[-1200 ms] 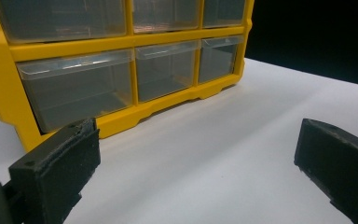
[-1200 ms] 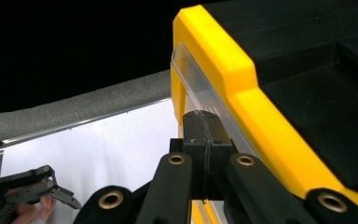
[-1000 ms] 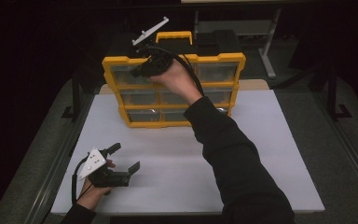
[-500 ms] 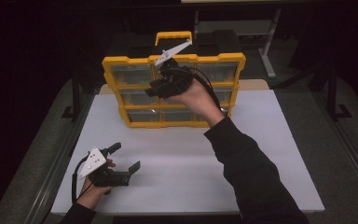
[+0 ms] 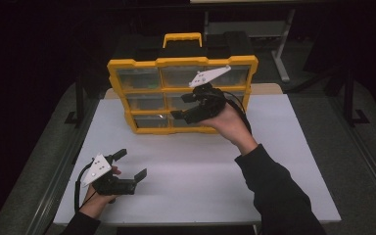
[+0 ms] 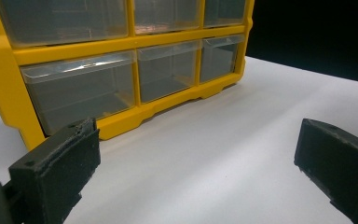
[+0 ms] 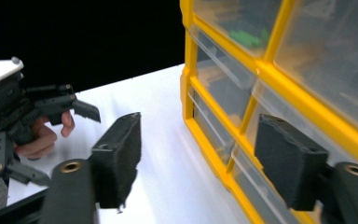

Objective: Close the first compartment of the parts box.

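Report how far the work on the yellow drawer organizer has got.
Done: nothing visible; every drawer of the yellow organizer looks closed. In hand: the right gripper is in front of the lower drawers, its jaws just opened with nothing between them. Left: gripping and pulling a drawer, apparently. The left gripper rests open on the white table.

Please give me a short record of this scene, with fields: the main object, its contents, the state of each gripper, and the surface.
main object: yellow drawer cabinet with clear drawers, standing upright on the table
contents: green bits in the top left drawer; bottom drawers look empty
right gripper: in front of the cabinet's middle drawers, jaws have just been opening, nothing between them
left gripper: open, empty, low at the table's near left
surface: white table
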The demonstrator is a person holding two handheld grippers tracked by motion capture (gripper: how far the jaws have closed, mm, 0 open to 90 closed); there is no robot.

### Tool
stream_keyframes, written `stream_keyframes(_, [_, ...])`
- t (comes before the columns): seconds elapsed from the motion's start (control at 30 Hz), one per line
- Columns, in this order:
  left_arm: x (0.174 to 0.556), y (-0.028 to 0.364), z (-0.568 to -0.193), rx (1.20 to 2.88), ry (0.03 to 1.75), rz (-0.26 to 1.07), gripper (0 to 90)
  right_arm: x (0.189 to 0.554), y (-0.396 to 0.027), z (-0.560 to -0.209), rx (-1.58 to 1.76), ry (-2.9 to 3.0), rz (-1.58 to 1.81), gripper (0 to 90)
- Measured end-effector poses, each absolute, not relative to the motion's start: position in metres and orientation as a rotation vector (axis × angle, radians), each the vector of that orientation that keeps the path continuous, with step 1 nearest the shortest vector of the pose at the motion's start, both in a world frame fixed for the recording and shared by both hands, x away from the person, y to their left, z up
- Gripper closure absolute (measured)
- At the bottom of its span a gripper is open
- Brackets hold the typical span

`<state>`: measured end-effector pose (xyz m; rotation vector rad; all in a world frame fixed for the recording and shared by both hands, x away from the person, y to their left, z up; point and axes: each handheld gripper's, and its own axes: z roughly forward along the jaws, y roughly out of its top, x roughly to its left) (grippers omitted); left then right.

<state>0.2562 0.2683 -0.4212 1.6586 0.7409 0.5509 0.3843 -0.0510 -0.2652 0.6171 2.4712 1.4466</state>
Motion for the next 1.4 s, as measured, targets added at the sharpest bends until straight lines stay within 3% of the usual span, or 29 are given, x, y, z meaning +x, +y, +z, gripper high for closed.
stream_keyframes(0.33, [0.256,0.268,-0.421,1.661,0.736,0.548,0.0,0.366,-0.085,-0.298,0.727,2.383,1.453,14.6])
stream_keyframes(1.4, [0.256,0.27,-0.42,1.666,0.737,0.55,0.0,0.308,-0.175,-0.382,0.909,2.19,1.478,4.6])
